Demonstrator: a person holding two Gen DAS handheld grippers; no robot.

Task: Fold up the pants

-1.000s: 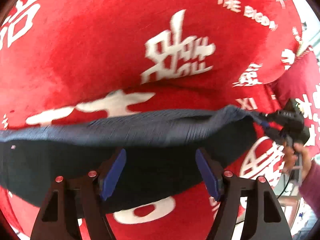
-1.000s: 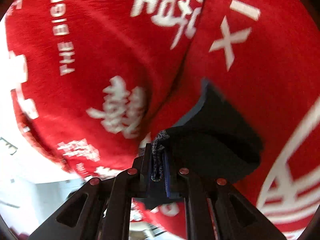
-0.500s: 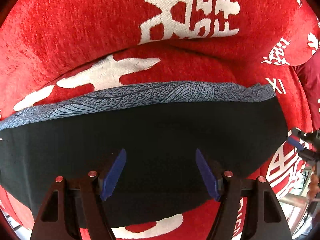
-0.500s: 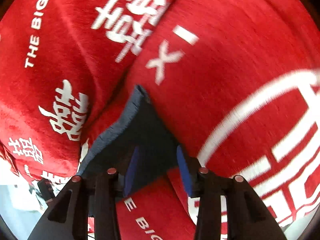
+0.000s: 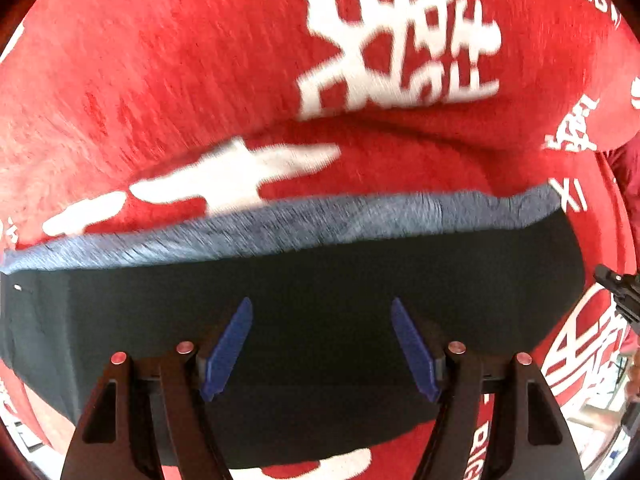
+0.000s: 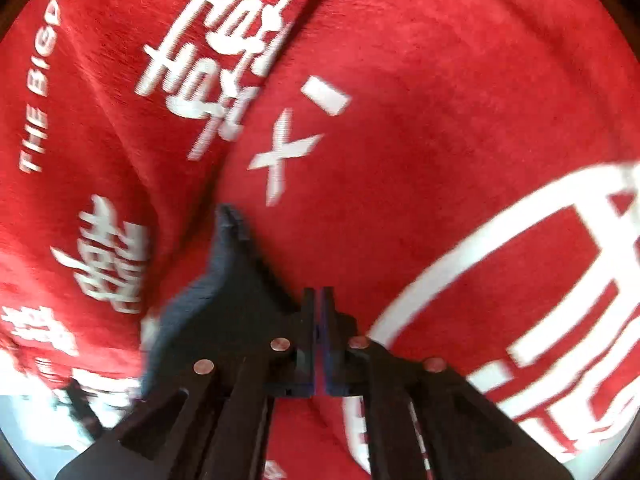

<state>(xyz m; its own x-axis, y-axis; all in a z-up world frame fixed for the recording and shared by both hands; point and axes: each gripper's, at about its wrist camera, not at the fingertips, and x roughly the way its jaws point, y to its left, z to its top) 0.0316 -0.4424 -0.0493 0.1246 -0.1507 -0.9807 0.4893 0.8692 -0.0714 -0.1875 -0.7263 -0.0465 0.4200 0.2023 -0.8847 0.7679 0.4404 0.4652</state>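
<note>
Red printed blanket underlies the dark pants; left gripper gapes wide, right gripper pressed together, empty—regrip the far-right corner squarely.

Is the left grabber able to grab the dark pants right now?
Probably yes. The left gripper is open right over the dark pants, with nothing between them.

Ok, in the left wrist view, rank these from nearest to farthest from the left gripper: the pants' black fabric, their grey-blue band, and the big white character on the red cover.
1. Black fabric: right under the open left gripper.
2. Grey-blue band: just beyond, along the pants' far edge.
3. White character: farthest, top of view on the red cover.
</note>
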